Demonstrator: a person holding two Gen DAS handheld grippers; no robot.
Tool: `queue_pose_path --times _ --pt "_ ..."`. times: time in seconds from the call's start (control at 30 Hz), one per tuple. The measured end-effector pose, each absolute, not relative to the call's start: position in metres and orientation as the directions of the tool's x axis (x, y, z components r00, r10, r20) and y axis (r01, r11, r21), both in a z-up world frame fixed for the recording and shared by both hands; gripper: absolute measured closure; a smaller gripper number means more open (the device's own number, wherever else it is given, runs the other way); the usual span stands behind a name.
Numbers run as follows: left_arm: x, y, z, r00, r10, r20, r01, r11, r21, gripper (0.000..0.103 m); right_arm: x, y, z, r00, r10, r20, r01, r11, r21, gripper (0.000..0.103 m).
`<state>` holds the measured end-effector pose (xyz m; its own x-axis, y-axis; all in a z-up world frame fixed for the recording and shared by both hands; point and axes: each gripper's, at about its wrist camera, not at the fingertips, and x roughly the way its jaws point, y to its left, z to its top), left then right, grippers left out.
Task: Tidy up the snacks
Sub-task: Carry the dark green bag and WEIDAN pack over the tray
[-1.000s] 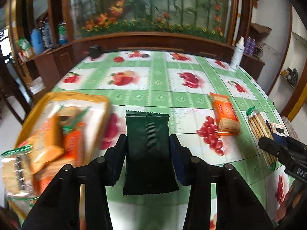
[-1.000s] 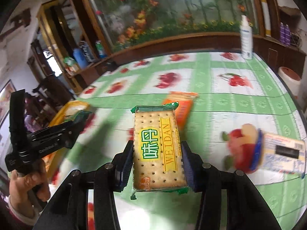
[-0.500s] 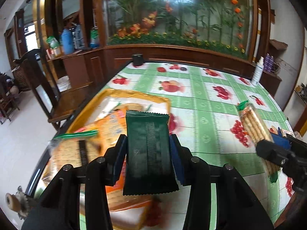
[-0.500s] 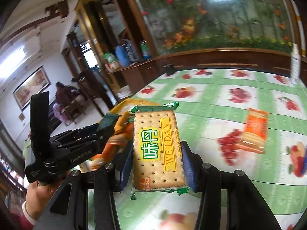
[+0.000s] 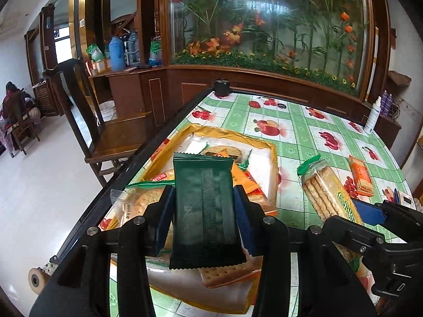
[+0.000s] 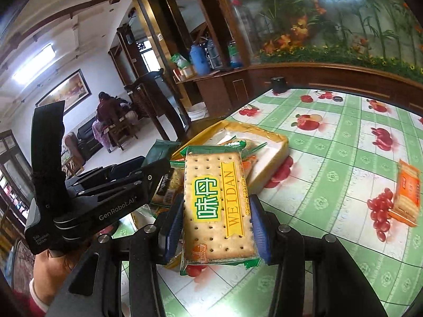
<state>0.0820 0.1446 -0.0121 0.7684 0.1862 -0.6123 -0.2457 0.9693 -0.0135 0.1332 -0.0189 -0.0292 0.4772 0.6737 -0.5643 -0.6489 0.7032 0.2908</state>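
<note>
My left gripper is shut on a dark green snack packet and holds it above the yellow tray, which holds several cracker and orange snack packs. My right gripper is shut on a WEIDAN cracker pack, held over the tray's near right side. In the left wrist view the cracker pack and right gripper show at the right. In the right wrist view the left gripper shows at the left, the green packet's end sticking out.
An orange cracker pack lies on the green fruit-print tablecloth to the right, also in the right wrist view. A wooden chair stands by the table's left edge. A black jar and white bottle stand at the far edge.
Both grippers have swung left with their packs, from the middle of the table to over the yellow tray. Both stayed shut.
</note>
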Motion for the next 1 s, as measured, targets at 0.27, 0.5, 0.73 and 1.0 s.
queue_pose_path --times 0.27,0.5,0.73,1.0 --pt "0.078 0.153 -0.015 0.766 0.192 -0.613 -0.263 0.964 -0.027 0.060 0.135 -0.017 -0.029 0.475 0.674 -0.565 -0.651 0.702 0.290 0.055" --pt "0.073 0.163 -0.018 0.760 0.203 -0.617 -0.283 0.959 -0.034 0.060 0.137 -0.016 -0.031 0.477 0.674 -0.564 -0.648 0.704 0.292 0.055" --pt "0.069 0.177 -0.024 0.752 0.196 -0.630 -0.298 0.953 -0.059 0.060 0.140 -0.011 -0.036 0.462 0.684 -0.565 -0.643 0.697 0.318 0.055" --pt "0.067 0.182 -0.027 0.751 0.194 -0.632 -0.301 0.951 -0.066 0.060 0.144 0.006 -0.037 0.449 0.695 -0.561 -0.654 0.684 0.323 0.055"
